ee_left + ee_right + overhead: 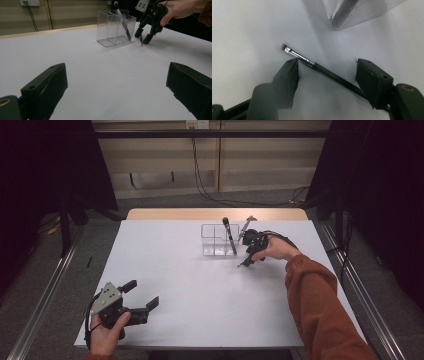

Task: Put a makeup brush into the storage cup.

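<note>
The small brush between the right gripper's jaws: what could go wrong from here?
1. The small brush lies slanted across the gap of the right gripper, so closing jaws may roll or flick it instead of pinching it.
2. The clear organizer stands close by; a lift could knock it or the big brush inside.

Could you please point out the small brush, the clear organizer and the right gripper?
small brush (298, 55), right gripper view, metal ferrule.
clear organizer (212, 243), high view, front wall.
right gripper (143, 35), left gripper view, between jaw tips.

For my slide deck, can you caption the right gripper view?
Right claw straddling a thin makeup brush lying on the white table, jaws not yet pressing it, beside the clear organizer.
</note>
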Action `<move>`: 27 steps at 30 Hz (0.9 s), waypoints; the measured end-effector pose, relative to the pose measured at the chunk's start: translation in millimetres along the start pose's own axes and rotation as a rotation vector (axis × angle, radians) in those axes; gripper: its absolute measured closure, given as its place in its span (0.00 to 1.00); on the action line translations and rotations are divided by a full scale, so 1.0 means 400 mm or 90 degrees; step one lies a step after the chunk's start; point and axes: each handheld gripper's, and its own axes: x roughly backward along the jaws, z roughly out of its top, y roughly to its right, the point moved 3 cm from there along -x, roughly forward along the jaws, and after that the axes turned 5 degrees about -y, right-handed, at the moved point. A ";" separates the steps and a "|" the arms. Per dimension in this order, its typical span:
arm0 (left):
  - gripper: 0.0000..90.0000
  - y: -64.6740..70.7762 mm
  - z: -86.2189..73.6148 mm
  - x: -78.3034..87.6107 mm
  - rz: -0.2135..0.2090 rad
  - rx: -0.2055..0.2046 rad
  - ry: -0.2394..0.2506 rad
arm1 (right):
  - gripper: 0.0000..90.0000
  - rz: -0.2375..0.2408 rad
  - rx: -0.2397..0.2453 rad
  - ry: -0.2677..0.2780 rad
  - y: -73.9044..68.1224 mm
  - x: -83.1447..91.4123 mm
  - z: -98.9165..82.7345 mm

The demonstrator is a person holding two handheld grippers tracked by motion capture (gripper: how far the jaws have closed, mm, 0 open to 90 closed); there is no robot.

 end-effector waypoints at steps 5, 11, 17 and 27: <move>0.04 0.000 0.000 0.001 0.000 0.001 0.002 | 0.47 0.007 0.000 -0.014 -0.001 0.002 0.005; 0.04 0.000 -0.001 0.003 0.000 0.001 0.001 | 0.65 0.014 0.024 -0.040 -0.008 0.008 0.010; 0.04 0.001 -0.001 0.003 0.001 -0.002 -0.001 | 0.82 0.020 0.036 -0.044 -0.016 0.012 0.007; 0.04 0.000 -0.001 0.002 0.000 -0.004 -0.002 | 0.97 0.039 0.046 -0.053 -0.025 0.012 0.007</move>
